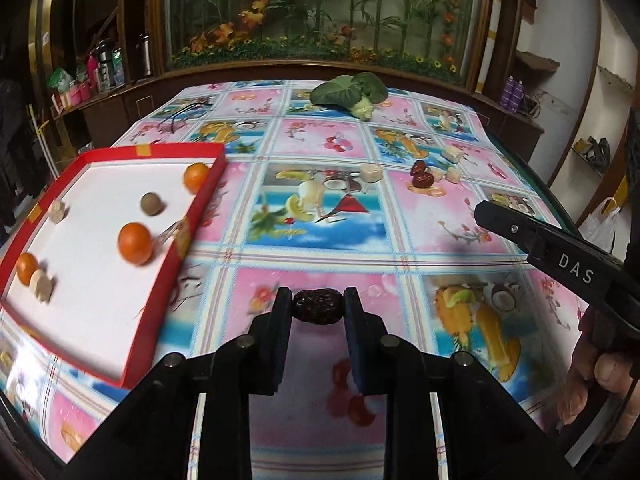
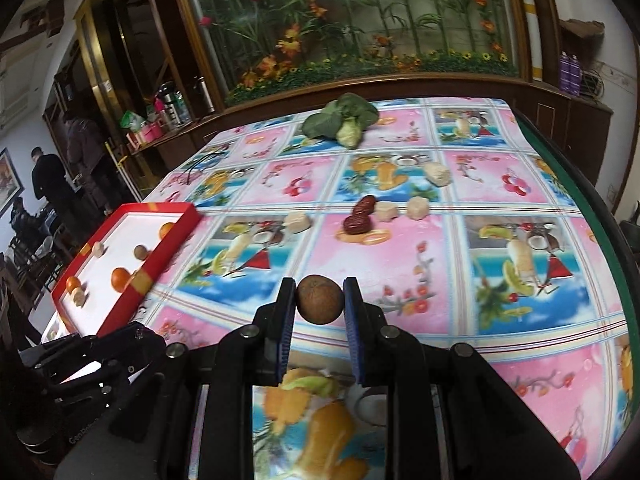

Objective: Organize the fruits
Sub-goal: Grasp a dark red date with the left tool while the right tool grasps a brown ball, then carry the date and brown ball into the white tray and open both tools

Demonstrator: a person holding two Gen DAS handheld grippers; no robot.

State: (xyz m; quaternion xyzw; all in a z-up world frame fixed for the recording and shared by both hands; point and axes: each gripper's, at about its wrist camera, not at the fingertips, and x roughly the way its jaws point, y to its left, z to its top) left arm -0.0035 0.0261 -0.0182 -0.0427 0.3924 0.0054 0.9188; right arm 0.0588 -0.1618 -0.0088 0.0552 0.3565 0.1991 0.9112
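The left gripper [image 1: 318, 306] is clamped on a dark, wrinkled dried date [image 1: 318, 307], pinched end to end between its two pads so the fruit sits crosswise at the very tips, clear of the tablecloth [image 1: 420, 240]. The right gripper [image 2: 319, 299] is closed on a round brown fruit [image 2: 319, 299], gripped at its widest part, also lifted off the cloth. Holding each piece at the fingertips leaves room to drop it without the jaws touching anything below.

The landmark is the red tray [image 1: 188, 232], a shallow box with a white floor. It lies just to the left of the left gripper, and the right gripper is further from it on the same side. Inside the tray sit three oranges [image 1: 135, 243], one small brown ball [image 1: 152, 203] and two pale chunks [image 1: 42, 285], spread loosely, with open floor between them.

Well away from the tray, toward the far right of the table, two more red dates [image 2: 362, 216] lie touching each other, with several pale chunks [image 2: 386, 211] just beside them. A leafy green vegetable [image 2: 340, 120] lies beyond those at the far edge.

Judging by this, both carried fruits are headed for the tray, and the loose dates still await collection.
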